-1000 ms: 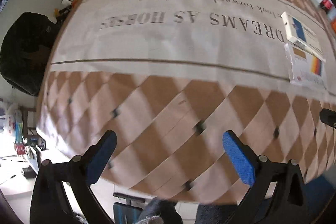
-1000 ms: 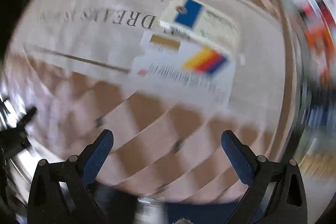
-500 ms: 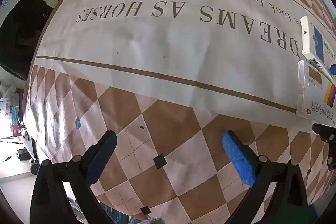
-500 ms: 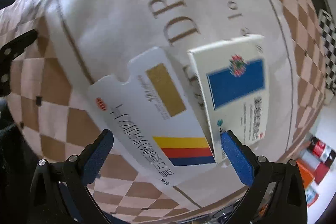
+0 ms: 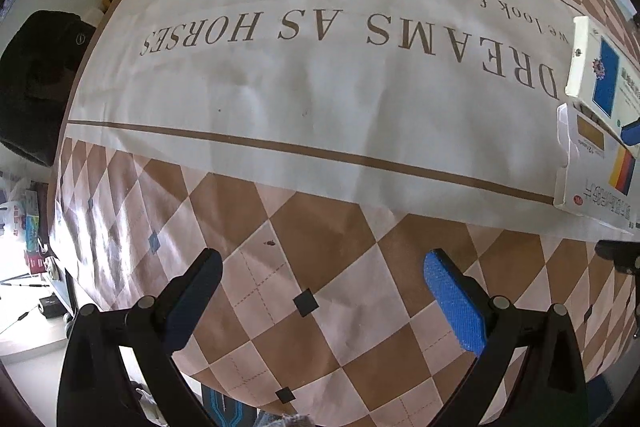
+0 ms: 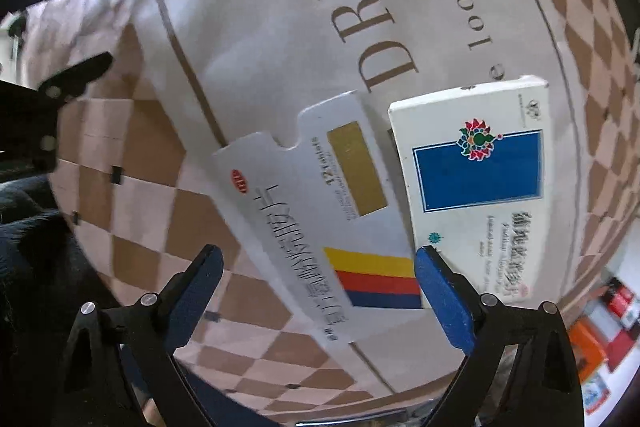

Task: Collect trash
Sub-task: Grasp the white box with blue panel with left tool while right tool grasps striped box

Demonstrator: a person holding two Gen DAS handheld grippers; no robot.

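The right gripper [image 6: 316, 279] points down over the striped box [image 6: 320, 211]; its jaws are wide and closing, the pads not pressing it. Just beside, touching, lies the blue box [image 6: 476, 183]. The left gripper [image 5: 322, 287] is wide and empty over the tablecloth [image 5: 320, 87], well apart.

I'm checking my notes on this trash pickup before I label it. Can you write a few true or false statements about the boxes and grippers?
1. Two flat boxes lie on the tablecloth. True: the striped box and the blue-panel box.
2. The right gripper clamps the striped box. False: its jaws are closing but not touching it.
3. The left gripper holds a box. False: open, empty.
4. The blue-panel box is closed. True.
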